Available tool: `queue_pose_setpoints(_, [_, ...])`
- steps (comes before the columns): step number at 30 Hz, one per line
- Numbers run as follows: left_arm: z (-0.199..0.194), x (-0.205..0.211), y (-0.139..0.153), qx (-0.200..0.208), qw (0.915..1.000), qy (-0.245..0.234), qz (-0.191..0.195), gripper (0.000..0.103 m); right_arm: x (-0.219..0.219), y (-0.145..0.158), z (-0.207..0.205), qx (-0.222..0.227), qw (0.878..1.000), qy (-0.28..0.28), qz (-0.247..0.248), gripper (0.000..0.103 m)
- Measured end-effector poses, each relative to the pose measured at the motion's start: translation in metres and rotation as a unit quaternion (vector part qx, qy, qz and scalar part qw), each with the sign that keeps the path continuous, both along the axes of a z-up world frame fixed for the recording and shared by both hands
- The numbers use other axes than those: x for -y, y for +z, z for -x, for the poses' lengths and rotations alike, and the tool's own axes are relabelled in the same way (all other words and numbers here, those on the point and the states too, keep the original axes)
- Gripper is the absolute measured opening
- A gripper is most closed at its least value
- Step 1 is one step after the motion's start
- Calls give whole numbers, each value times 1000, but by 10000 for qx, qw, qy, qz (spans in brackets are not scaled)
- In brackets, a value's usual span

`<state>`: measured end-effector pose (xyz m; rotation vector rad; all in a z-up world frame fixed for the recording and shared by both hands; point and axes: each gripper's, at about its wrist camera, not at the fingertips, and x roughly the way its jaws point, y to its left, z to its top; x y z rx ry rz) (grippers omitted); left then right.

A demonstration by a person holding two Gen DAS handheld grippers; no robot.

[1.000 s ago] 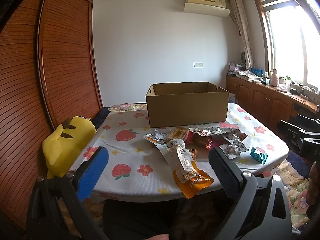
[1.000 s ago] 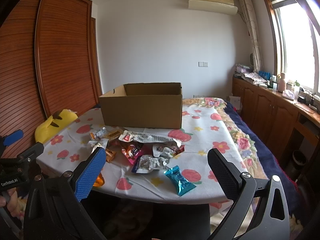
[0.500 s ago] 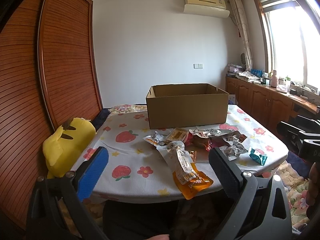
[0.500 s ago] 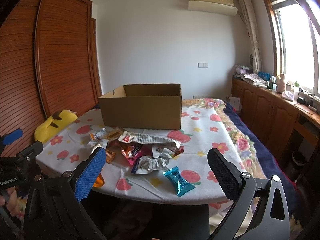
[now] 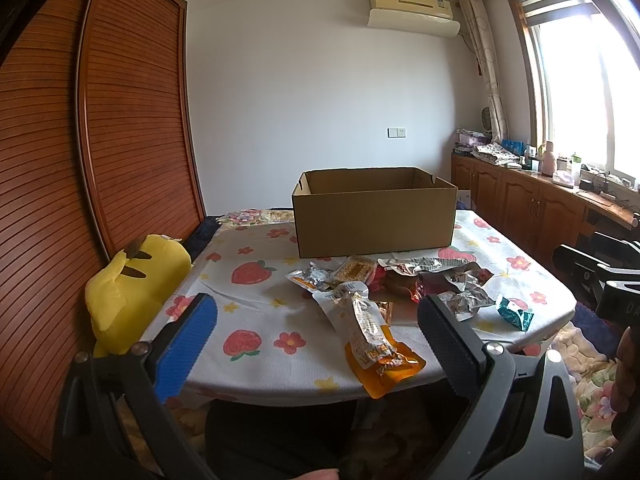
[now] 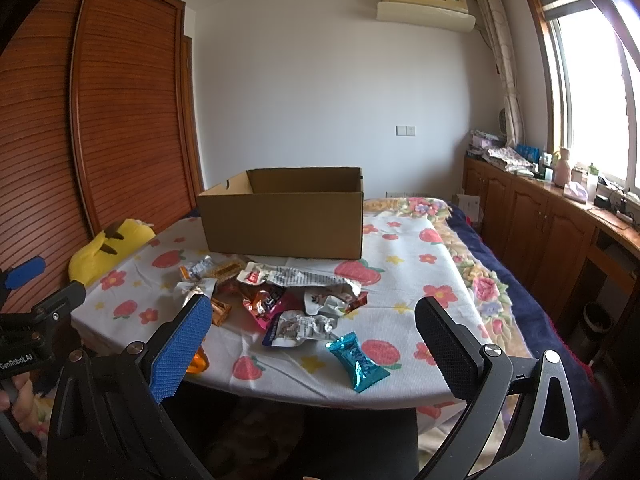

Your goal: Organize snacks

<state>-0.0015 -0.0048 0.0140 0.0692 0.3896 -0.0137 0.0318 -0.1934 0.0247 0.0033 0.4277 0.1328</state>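
An open brown cardboard box (image 5: 374, 216) (image 6: 282, 218) stands on a table with a strawberry-print cloth (image 5: 256, 308) (image 6: 404, 280). In front of it lies a pile of several snack packets (image 5: 404, 276) (image 6: 288, 296), with an orange-and-white pouch (image 5: 370, 338) nearest the left gripper and a blue candy wrapper (image 6: 358, 362) (image 5: 514, 314) nearest the right one. My left gripper (image 5: 316, 332) is open and empty, short of the table's front edge. My right gripper (image 6: 312, 332) is open and empty, also short of the edge.
A yellow plush toy (image 5: 134, 288) (image 6: 108, 246) sits at the table's left side against a wooden slatted wardrobe (image 5: 80, 160). Wooden cabinets (image 6: 560, 224) with clutter run under the window on the right. A bed with a floral quilt (image 6: 492, 280) lies beside the table.
Both views have shifted only slightly; the table and box sit a touch lower in the left wrist view. Nothing was picked up or moved.
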Motion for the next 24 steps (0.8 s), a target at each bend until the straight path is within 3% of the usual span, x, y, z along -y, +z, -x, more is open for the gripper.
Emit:
queue_pose_setpoints(15, [0,1,-3,-19,10000,-15,18,101,2,-1,2,-10,10000,6,1,103])
queue_pose_setpoints(24, [-10,2,-23,-246,9997,-42,62,101,4,-11,-2,-164,9999,38,10,103])
